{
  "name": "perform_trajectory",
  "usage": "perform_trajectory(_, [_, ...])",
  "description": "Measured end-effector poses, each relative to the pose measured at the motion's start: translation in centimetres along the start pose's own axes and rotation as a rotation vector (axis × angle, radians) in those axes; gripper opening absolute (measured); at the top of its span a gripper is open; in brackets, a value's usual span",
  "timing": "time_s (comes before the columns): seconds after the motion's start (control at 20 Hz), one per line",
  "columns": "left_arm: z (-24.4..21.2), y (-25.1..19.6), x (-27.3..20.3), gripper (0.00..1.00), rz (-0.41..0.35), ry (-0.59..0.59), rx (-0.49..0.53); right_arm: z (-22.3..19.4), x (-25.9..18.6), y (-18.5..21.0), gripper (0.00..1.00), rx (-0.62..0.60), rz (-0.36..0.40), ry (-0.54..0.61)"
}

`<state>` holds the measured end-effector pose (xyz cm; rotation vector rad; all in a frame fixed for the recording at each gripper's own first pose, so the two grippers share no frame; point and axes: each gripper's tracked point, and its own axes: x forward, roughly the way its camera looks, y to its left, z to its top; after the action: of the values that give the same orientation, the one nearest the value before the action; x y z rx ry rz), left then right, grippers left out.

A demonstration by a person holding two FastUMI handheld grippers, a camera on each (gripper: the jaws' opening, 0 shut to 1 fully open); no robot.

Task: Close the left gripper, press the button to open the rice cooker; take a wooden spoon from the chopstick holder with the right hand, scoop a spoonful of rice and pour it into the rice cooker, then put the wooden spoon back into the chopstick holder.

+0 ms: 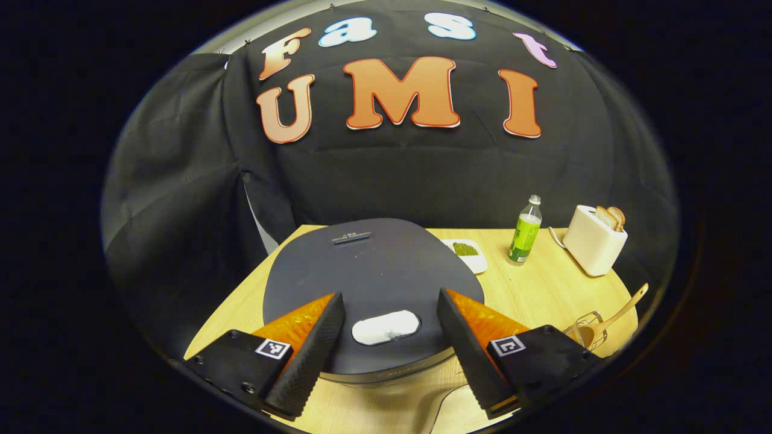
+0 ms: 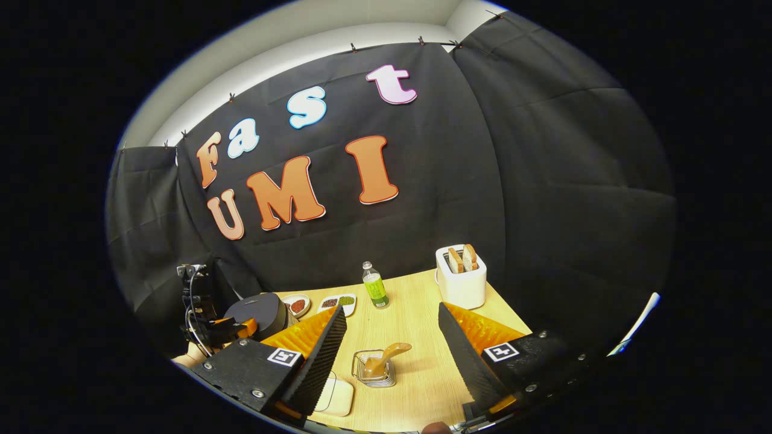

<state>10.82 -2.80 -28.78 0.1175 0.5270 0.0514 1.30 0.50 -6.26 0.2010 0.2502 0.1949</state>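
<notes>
Button of the closed rice cooker lies straight ahead between our wide left tongs, which we must narrow before pressing; right tongs also gape.

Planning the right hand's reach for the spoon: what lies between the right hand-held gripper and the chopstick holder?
Bare tabletop. In the right gripper view the chopstick holder with the wooden spoon stands ahead of the open right hand-held gripper.

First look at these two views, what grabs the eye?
The dark grey, round-lidded rice cooker with its white oval button sits between the open left gripper fingers. In the right gripper view, a wooden spoon stands in a wire chopstick holder between the open right gripper fingers; a white toaster stands behind.
</notes>
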Motion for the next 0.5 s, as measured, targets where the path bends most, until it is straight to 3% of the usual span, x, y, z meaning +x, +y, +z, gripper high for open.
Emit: perform_trajectory(0.5, [0.1, 0.0, 0.1, 1.00, -0.003, -0.023, -0.016, -0.4, -1.2, -0.7, 0.95, -0.016, -0.020, -0.002])
